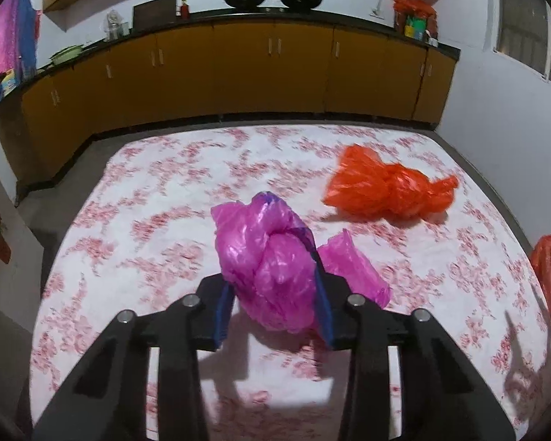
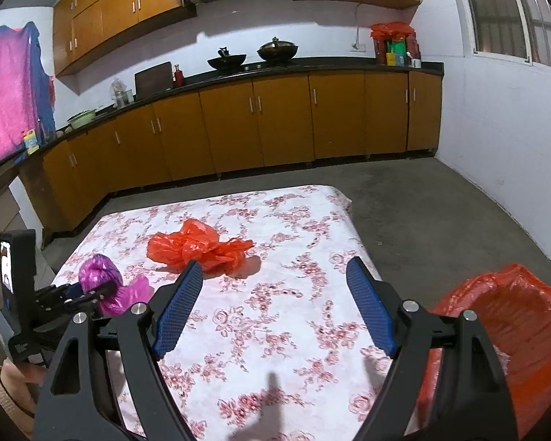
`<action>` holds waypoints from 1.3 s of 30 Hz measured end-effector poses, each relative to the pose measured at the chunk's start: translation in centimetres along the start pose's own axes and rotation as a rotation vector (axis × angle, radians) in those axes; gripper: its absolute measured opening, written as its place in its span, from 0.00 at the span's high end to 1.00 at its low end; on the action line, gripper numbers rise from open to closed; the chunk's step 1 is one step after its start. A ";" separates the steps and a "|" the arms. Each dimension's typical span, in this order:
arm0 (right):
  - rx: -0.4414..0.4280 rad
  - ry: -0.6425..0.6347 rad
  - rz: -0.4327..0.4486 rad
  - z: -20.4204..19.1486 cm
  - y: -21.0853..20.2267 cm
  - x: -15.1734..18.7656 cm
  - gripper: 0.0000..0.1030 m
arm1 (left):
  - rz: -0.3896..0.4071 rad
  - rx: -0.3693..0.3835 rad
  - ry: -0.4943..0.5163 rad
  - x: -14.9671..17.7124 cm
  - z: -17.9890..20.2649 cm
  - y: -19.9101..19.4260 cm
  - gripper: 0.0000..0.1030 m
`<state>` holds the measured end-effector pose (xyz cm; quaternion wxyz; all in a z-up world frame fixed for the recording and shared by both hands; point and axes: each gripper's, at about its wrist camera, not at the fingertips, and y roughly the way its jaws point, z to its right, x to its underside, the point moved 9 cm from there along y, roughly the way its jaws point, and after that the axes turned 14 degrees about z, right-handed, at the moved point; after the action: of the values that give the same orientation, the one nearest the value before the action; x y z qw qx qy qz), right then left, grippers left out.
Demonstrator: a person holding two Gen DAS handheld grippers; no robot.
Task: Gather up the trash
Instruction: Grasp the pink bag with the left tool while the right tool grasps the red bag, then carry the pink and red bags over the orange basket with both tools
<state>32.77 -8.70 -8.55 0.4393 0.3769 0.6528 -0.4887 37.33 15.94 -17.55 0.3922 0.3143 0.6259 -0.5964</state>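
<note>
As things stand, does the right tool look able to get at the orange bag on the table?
Probably yes. The right tool stands open and empty, pointed toward the orange bag, with only bare tablecloth between. The left tool is off to the side on the pink bag.

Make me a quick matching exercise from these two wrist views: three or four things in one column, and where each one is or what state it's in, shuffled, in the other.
Things:
1. pink bag
2. orange bag
3. bin with the red liner
4. right gripper

Places or states:
A. beside the table, at its right edge
B. open, nothing between its fingers
C. between the fingers of the left gripper
D. lying loose on the flowered cloth, nearer the far side

Pairs: 1-C, 2-D, 3-A, 4-B
</note>
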 end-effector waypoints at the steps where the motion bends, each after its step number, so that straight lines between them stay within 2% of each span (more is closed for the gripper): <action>1: -0.004 -0.001 -0.002 -0.2 0.3 0.1 0.22 | 0.006 -0.012 -0.006 -0.2 -0.6 0.0 0.63; 10: -0.071 -0.024 -0.035 -4.1 5.2 1.1 0.22 | 0.044 -0.077 -0.042 -0.8 -4.7 -0.3 0.64; 16: -0.111 -0.083 -0.060 -7.3 9.7 1.5 0.22 | 0.066 -0.107 -0.084 -1.0 -7.1 -1.0 0.64; 24: -0.140 -0.146 -0.154 -9.5 13.6 3.5 0.23 | 0.087 -0.129 -0.124 -1.0 -8.8 -1.6 0.64; 32: -0.161 -0.176 -0.266 -10.0 14.5 5.0 0.44 | 0.089 -0.126 -0.131 -1.0 -8.4 -1.4 0.64; 34: -0.160 -0.167 -0.270 -9.6 14.6 5.0 0.53 | 0.089 -0.124 -0.132 -1.0 -8.3 -1.5 0.64; 39: -0.156 -0.151 -0.266 -9.2 14.0 5.0 0.64 | 0.094 -0.117 -0.130 -1.3 -7.8 -1.7 0.64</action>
<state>42.17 3.84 -16.28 0.4467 0.2140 0.6980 -0.5172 35.61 23.61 -15.70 0.4771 0.2803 0.6174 -0.5592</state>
